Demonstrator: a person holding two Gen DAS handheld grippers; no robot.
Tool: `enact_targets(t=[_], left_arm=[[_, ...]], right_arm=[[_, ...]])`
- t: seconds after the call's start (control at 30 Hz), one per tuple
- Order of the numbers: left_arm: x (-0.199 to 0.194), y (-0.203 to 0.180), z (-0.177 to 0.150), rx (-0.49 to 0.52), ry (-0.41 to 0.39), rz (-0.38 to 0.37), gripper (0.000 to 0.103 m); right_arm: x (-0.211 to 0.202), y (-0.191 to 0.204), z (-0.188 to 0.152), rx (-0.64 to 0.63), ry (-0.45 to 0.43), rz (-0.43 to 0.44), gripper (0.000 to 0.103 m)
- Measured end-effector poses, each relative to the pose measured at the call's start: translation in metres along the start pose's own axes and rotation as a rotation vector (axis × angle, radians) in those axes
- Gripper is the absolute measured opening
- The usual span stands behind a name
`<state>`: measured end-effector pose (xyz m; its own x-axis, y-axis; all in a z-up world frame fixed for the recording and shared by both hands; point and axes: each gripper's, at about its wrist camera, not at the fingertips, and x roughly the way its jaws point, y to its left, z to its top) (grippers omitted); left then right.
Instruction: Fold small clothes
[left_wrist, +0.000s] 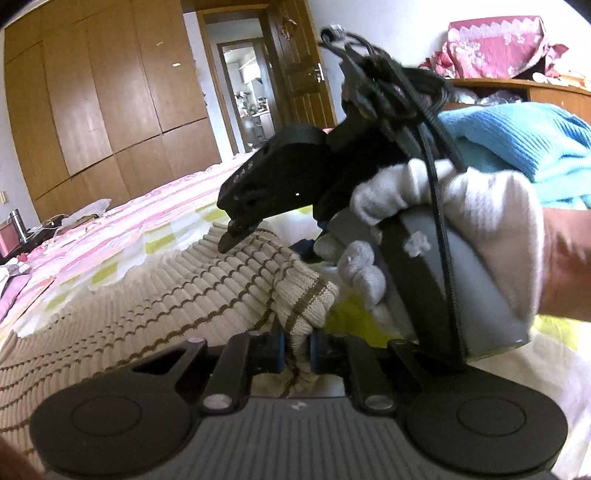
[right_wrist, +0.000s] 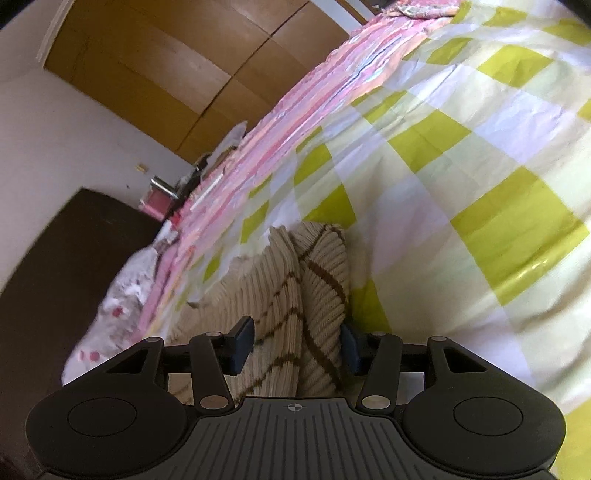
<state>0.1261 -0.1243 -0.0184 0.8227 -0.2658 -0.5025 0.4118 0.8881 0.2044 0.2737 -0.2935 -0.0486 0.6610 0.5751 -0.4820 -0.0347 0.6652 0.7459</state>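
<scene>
A beige ribbed knit garment with thin brown stripes (left_wrist: 155, 295) lies on the bed. My left gripper (left_wrist: 297, 349) is shut on a striped cuff or edge of it (left_wrist: 306, 306), lifted off the bed. The right gripper, held by a white-gloved hand (left_wrist: 461, 229), shows in the left wrist view with its tips (left_wrist: 231, 240) just above the knit. In the right wrist view my right gripper (right_wrist: 297, 345) has its blue pads (right_wrist: 242, 341) apart around a raised fold of the same garment (right_wrist: 295, 295).
The bed has a yellow-green, white checked sheet (right_wrist: 461, 166) and a pink striped cover (left_wrist: 110, 229). Wooden wardrobes (left_wrist: 110, 92) and an open doorway (left_wrist: 247, 85) stand beyond. A blue knit (left_wrist: 517, 136) lies at the right. A dark headboard (right_wrist: 62, 258) is at the left.
</scene>
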Motion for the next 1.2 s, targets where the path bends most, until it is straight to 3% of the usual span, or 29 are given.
enact_targets(t=[0.17,0.23,0.33,0.5,0.73,1.0,1.2], left_arm=[[-0.004,0.004,-0.002,-0.031,-0.003,-0.015,0.016],[-0.008,-0.001,-0.002,-0.018,-0.014,-0.019,0.017],[-0.014,0.004,0.000,-0.049,-0.013,-0.042,0.016],[-0.026,0.029,0.011,-0.165,-0.043,-0.074,0.016],[-0.060,0.077,0.019,-0.349,-0.107,-0.085,0.016],[-0.102,0.153,-0.004,-0.497,-0.163,0.029,0.016],[-0.111,0.195,-0.034,-0.550,-0.133,0.125,0.016]], right_arm=[[0.011,0.007,0.006,-0.009,0.015,0.011,0.046],[0.013,0.010,0.005,-0.033,0.050,-0.007,0.028],[0.008,0.011,0.006,-0.022,0.055,-0.011,0.020],[-0.010,0.024,0.014,0.043,0.017,0.049,0.017],[-0.016,0.097,0.016,-0.074,-0.017,0.069,0.017],[0.026,0.194,-0.014,-0.247,0.049,0.075,0.016],[0.078,0.245,-0.056,-0.357,0.138,0.046,0.016]])
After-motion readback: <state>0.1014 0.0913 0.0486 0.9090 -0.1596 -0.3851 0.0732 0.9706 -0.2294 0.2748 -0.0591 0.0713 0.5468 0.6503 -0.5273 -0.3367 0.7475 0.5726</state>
